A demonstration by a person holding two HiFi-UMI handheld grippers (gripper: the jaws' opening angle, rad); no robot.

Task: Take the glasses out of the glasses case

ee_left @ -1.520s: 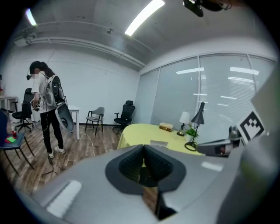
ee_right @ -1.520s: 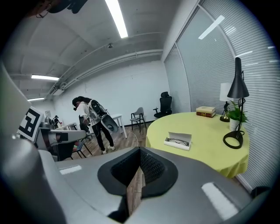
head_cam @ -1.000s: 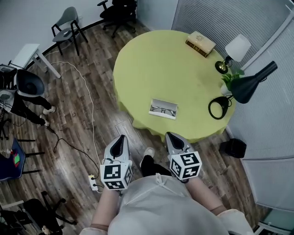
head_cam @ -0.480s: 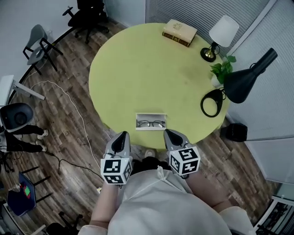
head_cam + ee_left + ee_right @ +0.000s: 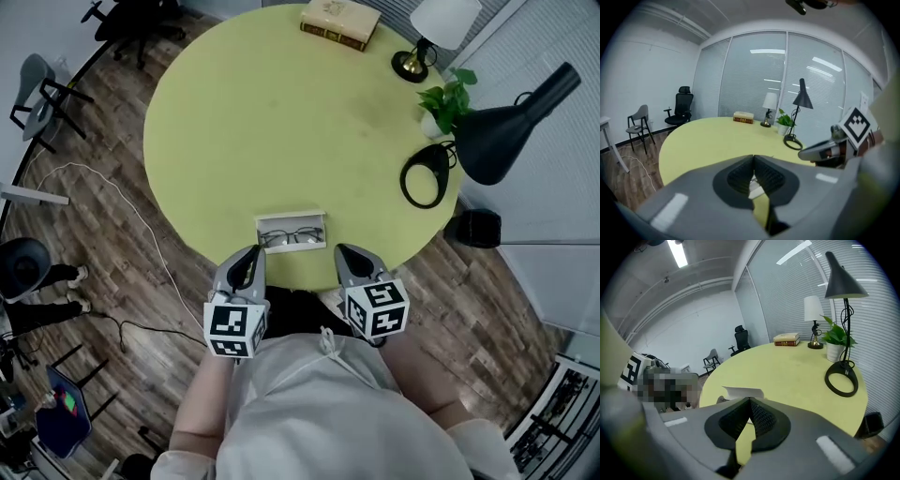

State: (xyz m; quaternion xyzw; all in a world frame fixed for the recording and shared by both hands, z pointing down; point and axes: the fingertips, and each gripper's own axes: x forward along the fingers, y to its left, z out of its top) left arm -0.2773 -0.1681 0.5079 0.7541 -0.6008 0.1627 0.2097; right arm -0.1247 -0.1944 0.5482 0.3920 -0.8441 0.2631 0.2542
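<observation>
An open white glasses case (image 5: 292, 233) lies near the front edge of the round yellow table (image 5: 281, 122), and dark-framed glasses (image 5: 291, 237) rest inside it. My left gripper (image 5: 247, 265) hovers just short of the table edge, at the case's front left, jaws shut and empty. My right gripper (image 5: 350, 260) is level with it at the case's front right, also shut and empty. In the right gripper view the case's raised white lid (image 5: 743, 392) shows just beyond the closed jaws (image 5: 750, 400). The left gripper view shows its closed jaws (image 5: 753, 157) over the table edge.
At the table's far side are a book (image 5: 339, 21), a white-shaded lamp (image 5: 441, 19) and a potted plant (image 5: 448, 98). A black desk lamp (image 5: 497, 141) with a ring base (image 5: 427, 173) stands at the right. Chairs (image 5: 37, 94) and a cable (image 5: 141, 216) are on the wooden floor at left.
The person has stepped up to the table. Both grippers have moved from over the floor to the table's front edge, either side of the case. Both stayed shut.
</observation>
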